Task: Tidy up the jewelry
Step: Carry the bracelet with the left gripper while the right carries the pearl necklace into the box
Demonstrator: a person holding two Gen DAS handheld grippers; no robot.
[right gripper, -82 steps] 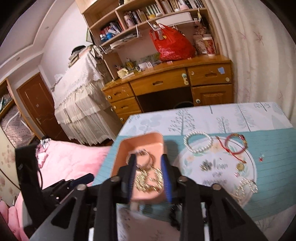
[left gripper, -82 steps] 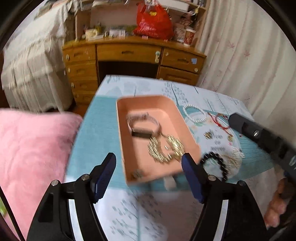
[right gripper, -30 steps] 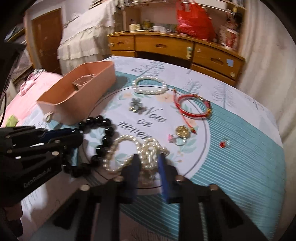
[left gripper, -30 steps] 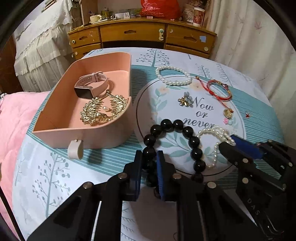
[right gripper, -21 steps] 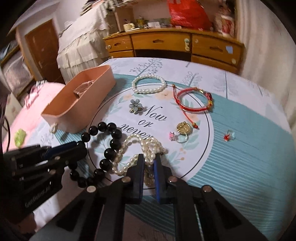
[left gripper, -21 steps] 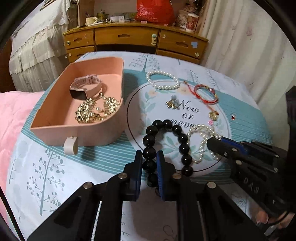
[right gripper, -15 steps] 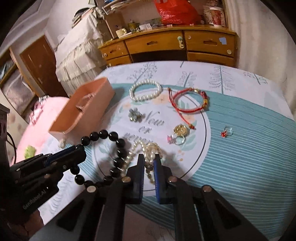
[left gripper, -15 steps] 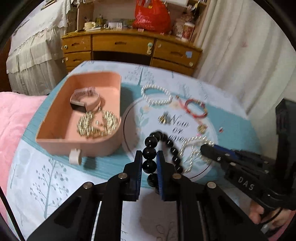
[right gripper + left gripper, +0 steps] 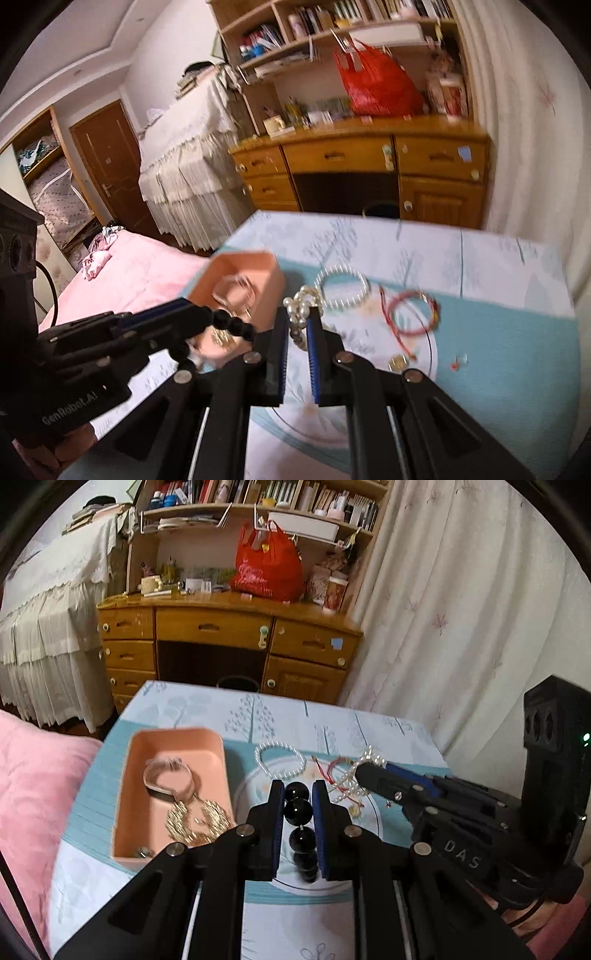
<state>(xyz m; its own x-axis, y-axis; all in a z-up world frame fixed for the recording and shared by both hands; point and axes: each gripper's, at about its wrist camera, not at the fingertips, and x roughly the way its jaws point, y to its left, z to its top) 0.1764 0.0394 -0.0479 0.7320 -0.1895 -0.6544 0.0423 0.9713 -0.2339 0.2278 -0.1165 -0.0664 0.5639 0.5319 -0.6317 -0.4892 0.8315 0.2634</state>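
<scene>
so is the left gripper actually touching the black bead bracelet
Touching. In the left wrist view the left gripper has both blue pads pressed against the black bead bracelet, no gap on either side.

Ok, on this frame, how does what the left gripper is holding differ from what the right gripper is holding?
The left gripper is shut on the black bead bracelet; the right gripper is shut on the pearl strand. The black bead bracelet has few, large, glossy dark beads; the pearl strand has many small white ones. The bracelet shows as a single line of beads, the pearl strand as a bunched cluster. Both are pinched between blue pads and raised above the table, near the pink tray.
</scene>
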